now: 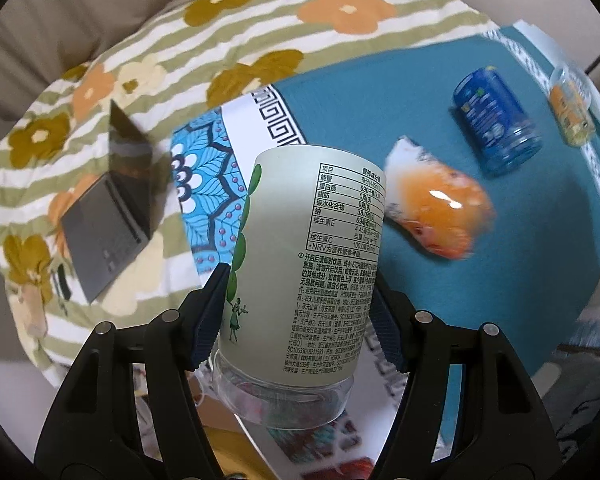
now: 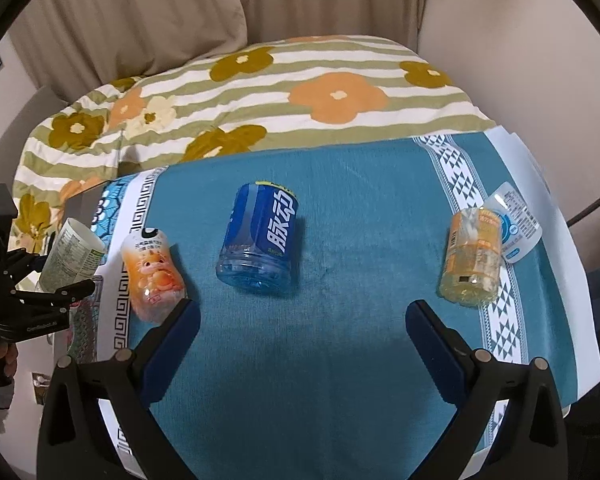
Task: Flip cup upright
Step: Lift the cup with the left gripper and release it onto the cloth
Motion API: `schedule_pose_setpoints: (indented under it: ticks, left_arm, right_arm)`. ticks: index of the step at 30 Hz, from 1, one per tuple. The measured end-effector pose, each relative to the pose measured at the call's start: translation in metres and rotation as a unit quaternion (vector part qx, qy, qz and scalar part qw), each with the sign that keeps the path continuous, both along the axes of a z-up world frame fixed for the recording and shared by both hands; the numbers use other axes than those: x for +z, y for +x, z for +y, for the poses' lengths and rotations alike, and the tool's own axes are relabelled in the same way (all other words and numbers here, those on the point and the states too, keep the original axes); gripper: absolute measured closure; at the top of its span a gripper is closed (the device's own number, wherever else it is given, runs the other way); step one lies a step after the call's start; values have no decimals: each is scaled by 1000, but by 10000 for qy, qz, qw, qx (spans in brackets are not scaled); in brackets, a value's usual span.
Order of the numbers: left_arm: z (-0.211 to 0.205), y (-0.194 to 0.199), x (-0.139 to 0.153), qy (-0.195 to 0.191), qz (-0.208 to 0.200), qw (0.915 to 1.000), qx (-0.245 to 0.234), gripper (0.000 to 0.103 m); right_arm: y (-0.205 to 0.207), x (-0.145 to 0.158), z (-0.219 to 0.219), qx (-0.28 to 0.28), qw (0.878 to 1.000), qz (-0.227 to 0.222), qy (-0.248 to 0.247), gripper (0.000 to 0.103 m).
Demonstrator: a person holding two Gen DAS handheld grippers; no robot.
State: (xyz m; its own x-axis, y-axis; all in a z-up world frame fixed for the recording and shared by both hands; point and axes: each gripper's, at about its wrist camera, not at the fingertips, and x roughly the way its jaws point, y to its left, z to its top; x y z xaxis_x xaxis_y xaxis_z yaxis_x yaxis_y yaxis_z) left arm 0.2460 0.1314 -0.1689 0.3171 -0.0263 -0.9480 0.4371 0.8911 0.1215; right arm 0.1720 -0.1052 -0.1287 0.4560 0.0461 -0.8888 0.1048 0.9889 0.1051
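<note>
My left gripper (image 1: pixel 298 312) is shut on a pale green cup (image 1: pixel 304 264) with a printed label, held above the table's left edge with its open mouth pointing away and up. It also shows in the right wrist view (image 2: pixel 74 256), tilted, in the left gripper (image 2: pixel 56 280). My right gripper (image 2: pixel 302 324) is open and empty above the teal cloth (image 2: pixel 340 360). A blue cup (image 2: pixel 262 236), an orange cup (image 2: pixel 154 276), a yellow cup (image 2: pixel 472 256) and a white cup (image 2: pixel 514 220) lie on their sides on the cloth.
A bed with a flowered striped cover (image 2: pixel 260 96) lies beyond the table. An open laptop (image 1: pixel 108 216) sits on the bed. The blue cup (image 1: pixel 496 124), orange cup (image 1: pixel 436 204) and yellow cup (image 1: pixel 572 108) also show in the left wrist view.
</note>
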Motion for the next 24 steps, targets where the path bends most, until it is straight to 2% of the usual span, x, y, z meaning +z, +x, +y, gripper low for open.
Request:
schedule_pose_setpoints:
  ticks: [7, 11, 17, 24]
  left_arm:
    - [-39, -41, 37, -62, -213, 9993, 313, 32]
    - [-73, -63, 48, -263, -239, 9982, 478, 32]
    - [-138, -95, 42, -477, -146, 9967, 634, 32]
    - [-190, -104, 16, -758, 190, 9924, 955, 32]
  right_arm:
    - [-22, 20, -28, 352, 9991, -198, 140, 0]
    - [-37, 28, -51, 548, 9980, -273, 159, 0]
    - [-56, 29, -92, 767, 9961, -351, 261, 0]
    - [-69, 15, -127, 958, 9944, -262, 354, 0]
